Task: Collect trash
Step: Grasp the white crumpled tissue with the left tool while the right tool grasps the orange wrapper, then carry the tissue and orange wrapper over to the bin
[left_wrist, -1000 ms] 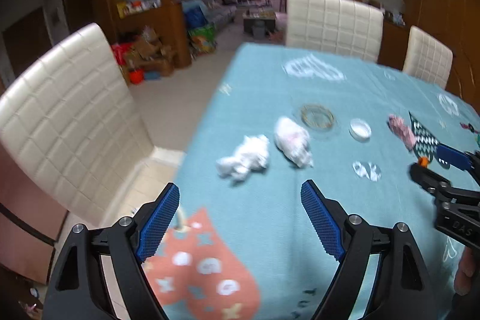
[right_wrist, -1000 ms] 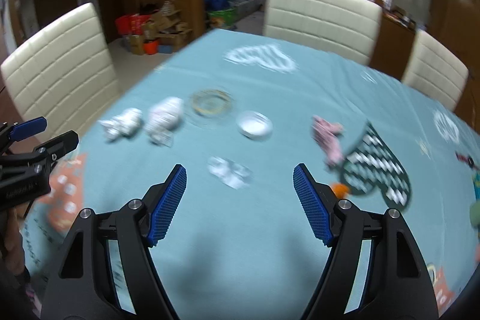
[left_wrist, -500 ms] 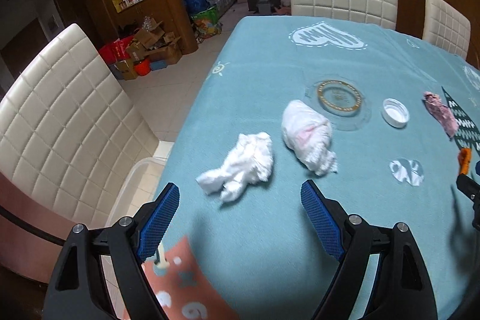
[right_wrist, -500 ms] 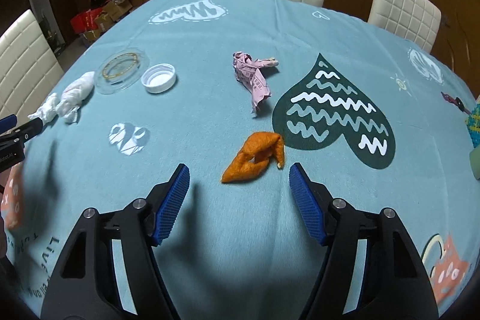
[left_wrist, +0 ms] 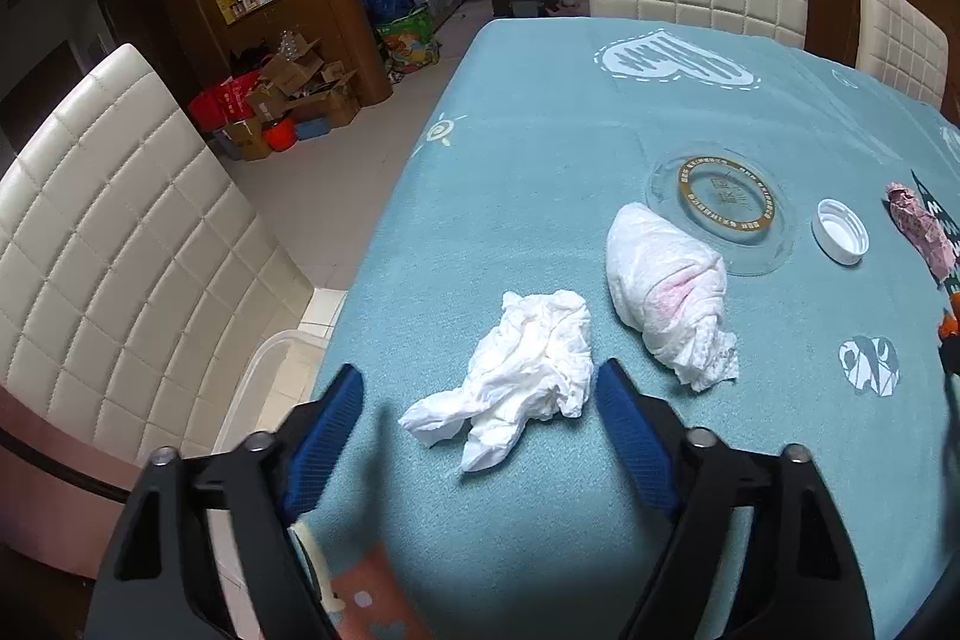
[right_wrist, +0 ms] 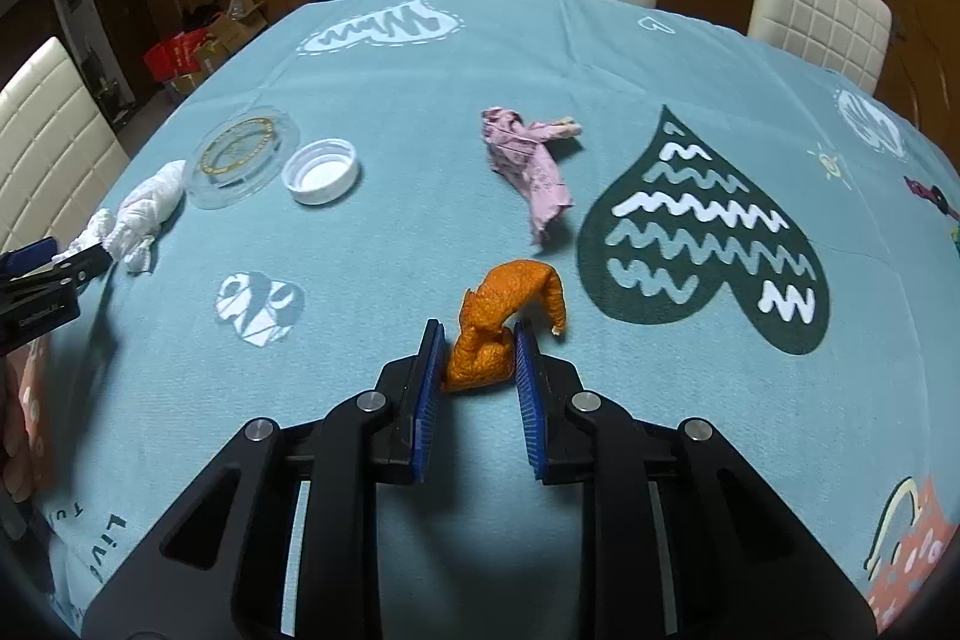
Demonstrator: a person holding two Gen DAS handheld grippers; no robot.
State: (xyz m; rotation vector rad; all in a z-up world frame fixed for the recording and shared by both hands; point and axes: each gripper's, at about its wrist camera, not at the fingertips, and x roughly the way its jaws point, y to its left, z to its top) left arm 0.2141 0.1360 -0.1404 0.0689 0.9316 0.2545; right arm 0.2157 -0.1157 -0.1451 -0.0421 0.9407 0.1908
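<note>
Left gripper (left_wrist: pixel 480 394): jaws had just narrowed some, not clenched; tissue (left_wrist: pixel 516 382) sat between them at lower centre, right pad near its edge, left pad clear. Not grasped yet. Second wad (left_wrist: pixel 666 292) just right, untouched.

Right gripper (right_wrist: pixel 479 352): jaws had just closed hard, from wide onto peel (right_wrist: pixel 501 325) at frame centre; both pads pressed it. Peel looked ready to lift. Pink wrapper (right_wrist: pixel 528 160) above, left for later.

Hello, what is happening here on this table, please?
A person is clearing trash from the teal tablecloth with two handheld grippers. The right gripper has just been closing its jaws on an orange peel, which still lies on the cloth. The left gripper has its jaws around a white crumpled tissue, closing but not yet pressing on it. Other scraps wait nearby.
</note>
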